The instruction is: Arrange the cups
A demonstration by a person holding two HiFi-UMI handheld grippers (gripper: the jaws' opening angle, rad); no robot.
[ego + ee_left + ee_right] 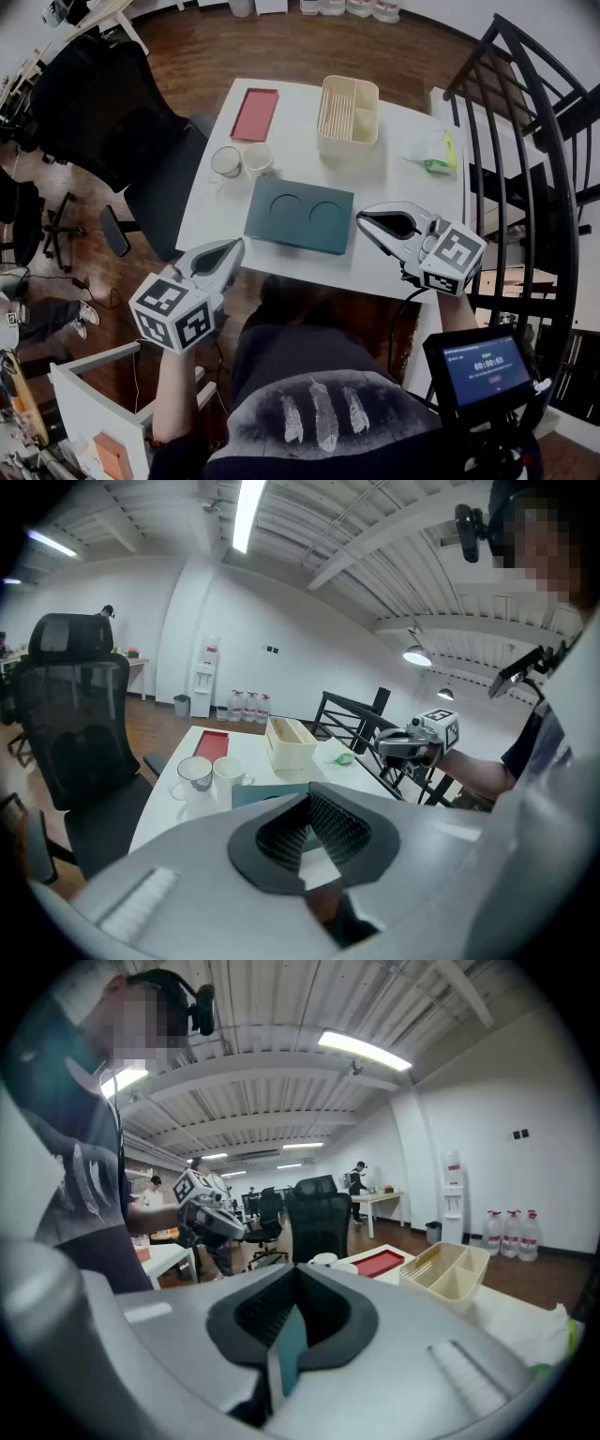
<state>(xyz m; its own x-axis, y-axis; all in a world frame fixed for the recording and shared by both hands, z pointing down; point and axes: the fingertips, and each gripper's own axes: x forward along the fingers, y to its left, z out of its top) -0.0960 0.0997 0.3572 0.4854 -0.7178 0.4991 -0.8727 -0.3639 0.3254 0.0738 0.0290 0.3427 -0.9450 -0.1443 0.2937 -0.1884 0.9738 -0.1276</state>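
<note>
Two white cups [226,161] [258,157] stand side by side on the white table [403,192], just behind a teal tray [300,216] with two round recesses. In the left gripper view the cups [194,772] [228,771] stand beyond the jaws. My left gripper [234,246] hovers off the table's near left corner, shut and empty. My right gripper [364,217] hangs over the table just right of the teal tray, also shut with nothing in it. Both sets of jaws [307,801] [295,1283] meet. A sliver of the teal tray [289,1349] shows below the right jaws.
A red tray [255,113] and a cream divided organizer [349,114] lie at the table's far side, a green and white packet [431,150] at the right. A black office chair [112,122] stands left of the table, a black metal rack [534,141] at the right.
</note>
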